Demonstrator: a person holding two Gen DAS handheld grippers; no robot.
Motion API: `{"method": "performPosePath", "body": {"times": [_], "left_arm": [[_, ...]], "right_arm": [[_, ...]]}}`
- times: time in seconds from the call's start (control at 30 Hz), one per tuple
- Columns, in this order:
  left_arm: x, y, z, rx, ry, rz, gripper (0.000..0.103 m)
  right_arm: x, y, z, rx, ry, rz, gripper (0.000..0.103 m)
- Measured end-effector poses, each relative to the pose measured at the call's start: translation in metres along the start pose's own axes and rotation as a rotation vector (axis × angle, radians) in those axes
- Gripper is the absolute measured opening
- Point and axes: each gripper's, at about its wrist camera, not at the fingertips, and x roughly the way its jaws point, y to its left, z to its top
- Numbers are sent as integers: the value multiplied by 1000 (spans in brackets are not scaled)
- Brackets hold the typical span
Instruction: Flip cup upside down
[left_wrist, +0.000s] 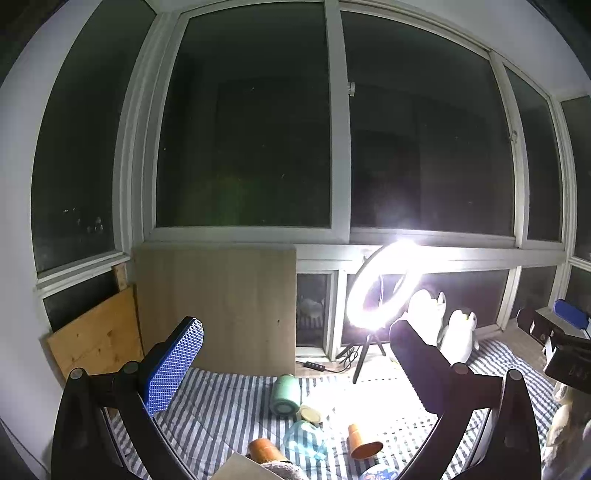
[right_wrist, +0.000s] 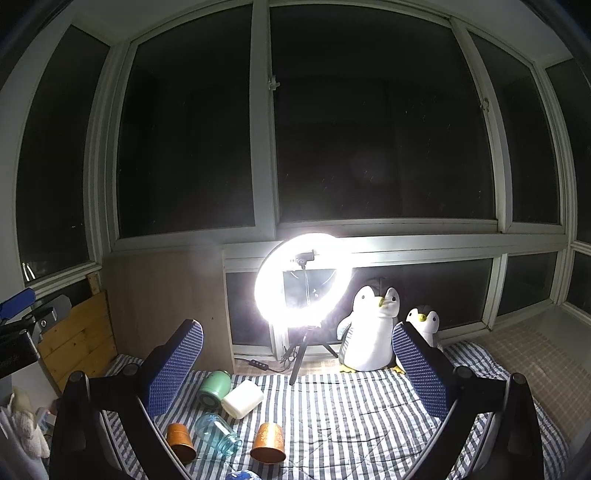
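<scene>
Two copper cups lie on the striped blanket (right_wrist: 351, 406), wide mouths toward me: one (right_wrist: 267, 443) near the middle, one (right_wrist: 181, 443) further left. They also show in the left wrist view as the right copper cup (left_wrist: 364, 441) and the left copper cup (left_wrist: 264, 448). A green cup (right_wrist: 214, 387) lies on its side behind them. My right gripper (right_wrist: 299, 363) hangs open above the blanket, empty. My left gripper (left_wrist: 295, 356) is open too, holding nothing. Both are above and short of the cups.
A clear glass jar (right_wrist: 218, 435) lies between the copper cups, with a white jar (right_wrist: 242, 398) behind it. A glaring ring light (right_wrist: 303, 280) on a tripod and two penguin toys (right_wrist: 369, 332) stand at the window. Wooden boards (left_wrist: 214, 306) lean on the left.
</scene>
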Motion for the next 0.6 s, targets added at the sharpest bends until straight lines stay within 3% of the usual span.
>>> {"method": "performPosePath", "body": {"times": [0.6], "left_arm": [[6,2,-4,-14,13,14,103]], "right_arm": [[3,2,-6,7,18,9,102]]}}
